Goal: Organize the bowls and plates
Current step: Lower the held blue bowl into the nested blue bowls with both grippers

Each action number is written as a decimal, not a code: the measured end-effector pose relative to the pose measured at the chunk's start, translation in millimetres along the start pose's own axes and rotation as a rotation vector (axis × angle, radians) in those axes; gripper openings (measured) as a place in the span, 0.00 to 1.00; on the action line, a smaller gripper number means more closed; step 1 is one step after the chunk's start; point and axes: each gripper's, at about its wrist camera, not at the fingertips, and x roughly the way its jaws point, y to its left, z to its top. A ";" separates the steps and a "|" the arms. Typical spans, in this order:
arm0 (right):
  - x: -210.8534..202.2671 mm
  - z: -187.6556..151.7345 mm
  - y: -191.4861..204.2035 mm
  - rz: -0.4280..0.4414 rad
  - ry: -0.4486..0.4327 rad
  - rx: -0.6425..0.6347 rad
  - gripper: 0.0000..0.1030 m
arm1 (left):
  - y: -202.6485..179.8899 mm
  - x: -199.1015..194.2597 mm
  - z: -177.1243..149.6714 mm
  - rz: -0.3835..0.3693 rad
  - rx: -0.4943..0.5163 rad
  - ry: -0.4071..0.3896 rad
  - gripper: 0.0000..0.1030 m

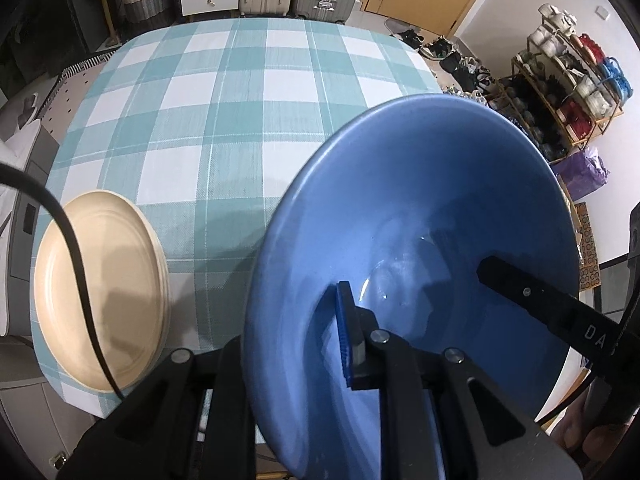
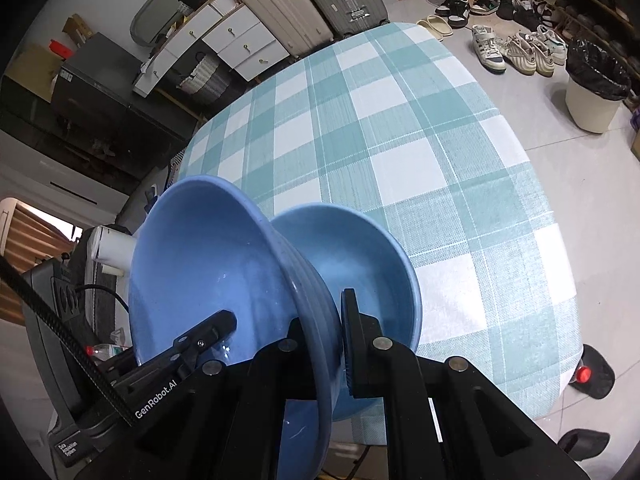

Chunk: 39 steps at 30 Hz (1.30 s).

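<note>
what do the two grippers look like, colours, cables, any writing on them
Both grippers are black, angular plastic with silver round bolts. The left gripper has blue ribbed pads on its fingers and a black cable beside it. The right gripper looks the same. White "GenRobot.AI" lettering marks the left gripper's side.

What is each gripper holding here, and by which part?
Both clamp the rim of the darker blue bowl: left gripper one side, right gripper the opposite.
</note>
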 end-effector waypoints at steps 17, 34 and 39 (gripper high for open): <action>20.4 -9.1 -17.7 -0.017 0.008 -0.024 0.07 | -11.3 20.0 -8.3 0.061 0.089 -0.013 0.16; 16.7 -18.2 -19.0 -0.066 -0.081 -0.070 0.07 | -29.5 23.7 -16.0 0.172 0.177 -0.097 0.21; 15.3 -21.1 -18.5 -0.052 -0.111 -0.080 0.07 | -28.6 23.2 -18.8 0.178 0.169 -0.106 0.21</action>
